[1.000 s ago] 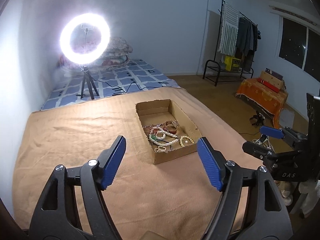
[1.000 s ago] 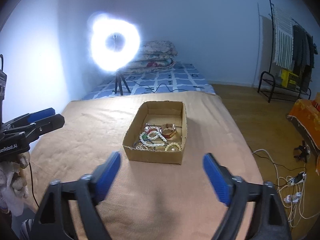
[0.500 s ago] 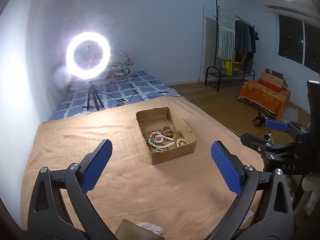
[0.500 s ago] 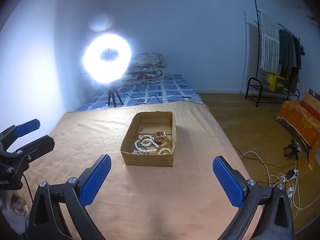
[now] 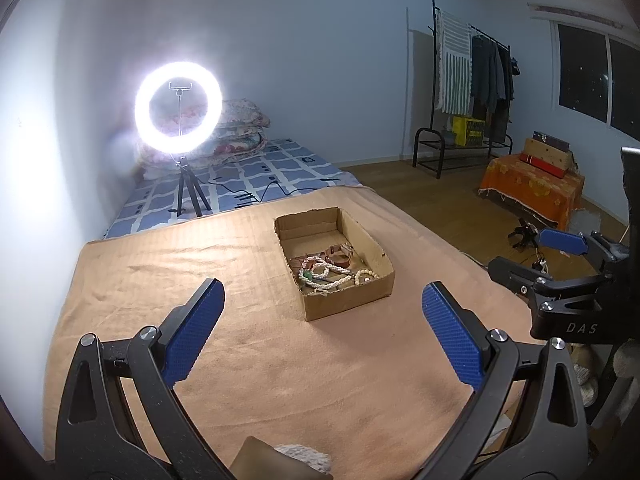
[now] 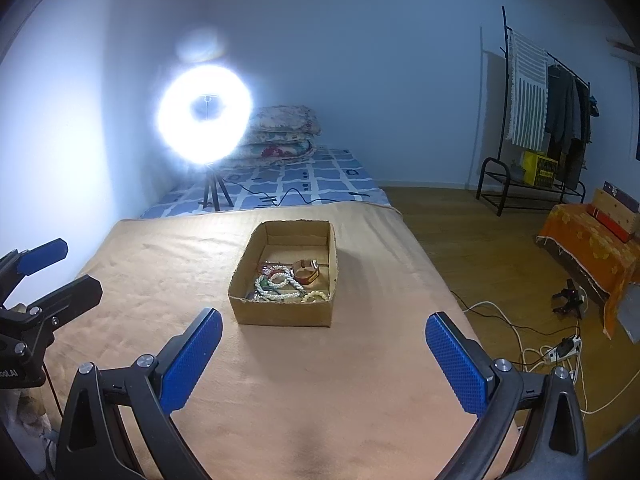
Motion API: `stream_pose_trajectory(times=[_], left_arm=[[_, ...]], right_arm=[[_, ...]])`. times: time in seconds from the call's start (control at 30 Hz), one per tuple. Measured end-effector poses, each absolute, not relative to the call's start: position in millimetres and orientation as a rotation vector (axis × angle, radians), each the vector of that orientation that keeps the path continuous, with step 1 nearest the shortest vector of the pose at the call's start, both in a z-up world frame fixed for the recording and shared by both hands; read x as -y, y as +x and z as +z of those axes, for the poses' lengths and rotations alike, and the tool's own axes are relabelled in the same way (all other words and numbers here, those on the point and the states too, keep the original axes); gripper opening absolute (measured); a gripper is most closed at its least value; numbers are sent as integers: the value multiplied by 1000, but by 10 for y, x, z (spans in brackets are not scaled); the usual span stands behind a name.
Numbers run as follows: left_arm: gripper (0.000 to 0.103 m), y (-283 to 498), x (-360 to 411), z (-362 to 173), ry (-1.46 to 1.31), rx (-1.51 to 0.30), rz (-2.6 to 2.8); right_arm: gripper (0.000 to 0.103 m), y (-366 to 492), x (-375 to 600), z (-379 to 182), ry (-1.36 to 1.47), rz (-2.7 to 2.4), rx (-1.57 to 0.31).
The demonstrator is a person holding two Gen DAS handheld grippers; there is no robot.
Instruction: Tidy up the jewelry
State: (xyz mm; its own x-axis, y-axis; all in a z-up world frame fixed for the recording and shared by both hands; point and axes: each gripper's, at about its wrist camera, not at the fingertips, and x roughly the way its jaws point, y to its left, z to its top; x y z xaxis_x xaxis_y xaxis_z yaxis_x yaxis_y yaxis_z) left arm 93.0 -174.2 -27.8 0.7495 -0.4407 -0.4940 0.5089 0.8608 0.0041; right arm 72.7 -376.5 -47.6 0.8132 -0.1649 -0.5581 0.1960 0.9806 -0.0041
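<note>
An open cardboard box (image 5: 352, 302) (image 6: 280, 314) sits in the middle of a tan blanket. Its near half holds a tangle of jewelry (image 5: 332, 270) (image 6: 286, 284): white bead strings, a green piece and a brown bangle (image 6: 306, 270). My left gripper (image 5: 324, 328) is open and empty, held above the blanket short of the box. My right gripper (image 6: 324, 352) is open and empty too, also short of the box. Each gripper shows at the edge of the other's view, the right one (image 5: 560, 256) and the left one (image 6: 52, 268).
The tan blanket (image 6: 160, 264) covers a table or bed. A lit ring light on a tripod (image 5: 178, 112) stands behind it on a blue checked mattress (image 5: 256, 176). Cables and a power strip (image 6: 560, 346) lie on the wooden floor at right. A clothes rack (image 5: 472, 80) stands by the far wall.
Both grippers have pulled back and up from the box, so it looks smaller and farther. Both pairs of jaws have opened wider.
</note>
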Motion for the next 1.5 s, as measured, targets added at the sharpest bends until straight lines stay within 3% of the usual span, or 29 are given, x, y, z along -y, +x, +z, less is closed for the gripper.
stream_pose_trajectory(times=[1.5], left_arm=[[101,951,1730,-303,140,-499,-516]], right_arm=[[103,675,3793,-437,60,-202,-588]])
